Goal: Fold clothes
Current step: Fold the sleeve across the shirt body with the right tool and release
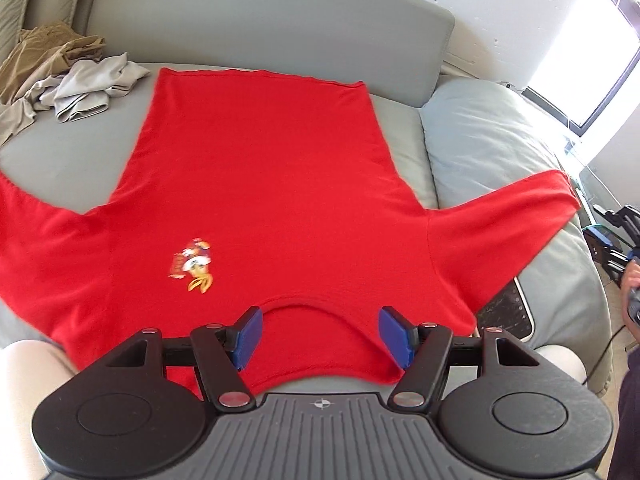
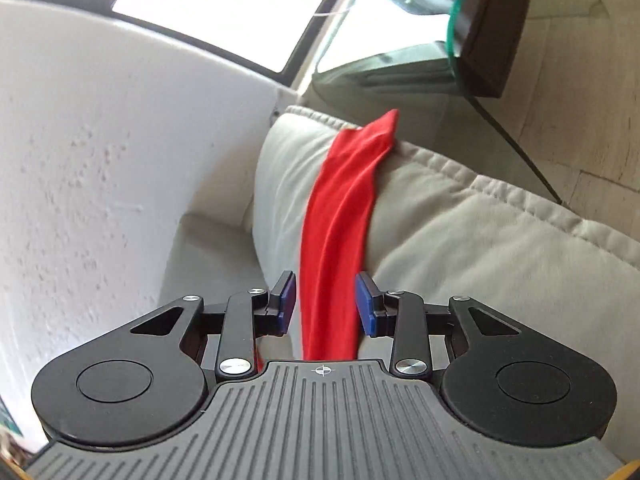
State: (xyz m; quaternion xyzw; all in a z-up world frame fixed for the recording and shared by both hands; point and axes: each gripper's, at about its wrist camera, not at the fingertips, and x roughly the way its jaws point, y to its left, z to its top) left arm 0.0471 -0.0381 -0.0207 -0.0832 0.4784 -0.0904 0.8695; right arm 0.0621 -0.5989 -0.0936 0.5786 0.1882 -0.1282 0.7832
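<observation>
**Red shirt spread flat, collar toward the left claw**

The red T-shirt [image 1: 260, 184] lies flat on the grey sofa [image 1: 280, 32], its long axis running from the collar, nearest the camera, to the hem at the backrest. The left gripper [image 1: 320, 338] hovers over the neckline, jaws spread, pinching nothing. One sleeve [image 2: 340, 232] drapes over the armrest cushion [image 2: 480, 240] and runs between the right gripper [image 2: 326, 304], whose pads stand apart, just clear of the cloth.

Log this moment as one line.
red shirt: flat on sofa | left tongs: open, above collar | right tongs: open, straddling sleeve
</observation>
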